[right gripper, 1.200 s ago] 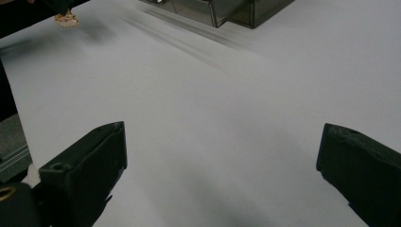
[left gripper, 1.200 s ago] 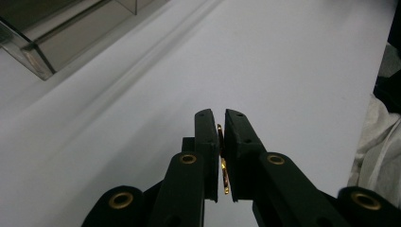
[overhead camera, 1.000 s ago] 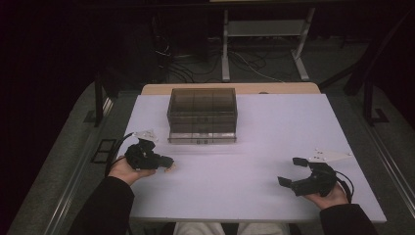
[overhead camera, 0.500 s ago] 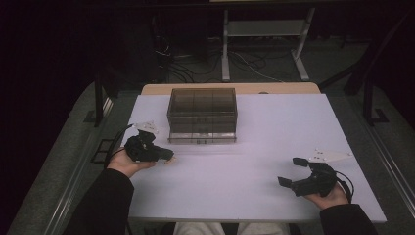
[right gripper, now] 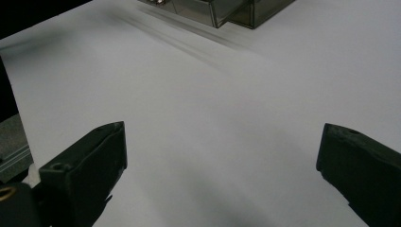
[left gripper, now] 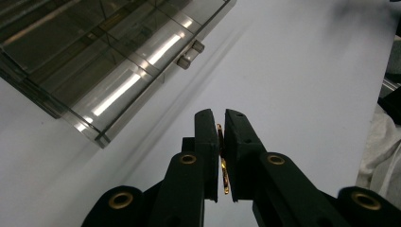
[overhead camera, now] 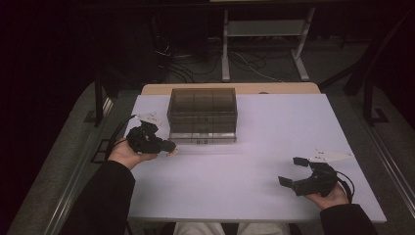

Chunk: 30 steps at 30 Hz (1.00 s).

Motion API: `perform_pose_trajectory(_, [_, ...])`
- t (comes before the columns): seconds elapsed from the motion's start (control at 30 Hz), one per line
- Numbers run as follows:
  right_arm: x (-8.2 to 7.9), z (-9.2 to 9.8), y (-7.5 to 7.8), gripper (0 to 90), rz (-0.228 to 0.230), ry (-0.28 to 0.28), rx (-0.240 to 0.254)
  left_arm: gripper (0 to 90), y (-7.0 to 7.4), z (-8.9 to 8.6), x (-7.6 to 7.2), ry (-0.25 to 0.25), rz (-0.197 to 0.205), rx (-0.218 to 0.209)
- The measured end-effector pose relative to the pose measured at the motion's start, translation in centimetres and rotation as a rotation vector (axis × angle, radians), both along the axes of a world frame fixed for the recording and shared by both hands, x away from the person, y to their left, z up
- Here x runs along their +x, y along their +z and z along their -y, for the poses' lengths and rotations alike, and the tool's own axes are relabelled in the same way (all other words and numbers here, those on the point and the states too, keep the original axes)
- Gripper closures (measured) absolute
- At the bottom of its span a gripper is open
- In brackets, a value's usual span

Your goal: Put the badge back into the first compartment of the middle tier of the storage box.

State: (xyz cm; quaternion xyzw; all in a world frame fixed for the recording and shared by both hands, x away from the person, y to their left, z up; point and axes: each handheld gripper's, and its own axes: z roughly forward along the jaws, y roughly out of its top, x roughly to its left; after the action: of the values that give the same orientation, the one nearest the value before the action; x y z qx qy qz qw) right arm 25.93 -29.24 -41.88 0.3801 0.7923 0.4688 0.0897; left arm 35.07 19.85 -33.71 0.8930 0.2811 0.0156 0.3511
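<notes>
Left gripper pinching thin gold piece edge-on between jaws, just beside front-left corner of drawer box on white table

Likely step: carry piece to box. Keep pinch firm, piece slim, could slip; mind drawer knobs

Left hand low, palm up, gripper angled toward table middle. Right gripper spread wide, empty, near right edge, well apart from box

room: dark | floor: grey, cables | white stand legs beyond white-topped table
</notes>
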Motion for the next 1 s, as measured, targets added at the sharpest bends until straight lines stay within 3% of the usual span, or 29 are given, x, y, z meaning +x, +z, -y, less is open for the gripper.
perform_pose_trajectory(0.57, [0.0, 0.1, 0.0, 2.1, 0.004, 0.000, -0.002, 83.7, 2.5, 1.3, 1.5, -0.019, 0.039, 0.020])
perform_pose_trajectory(1.0, [0.0, 0.2, 0.0, 2.1, 0.003, -0.004, -0.001, 83.7, 3.6, 1.8, 3.2, -0.003, 0.064, 0.002])
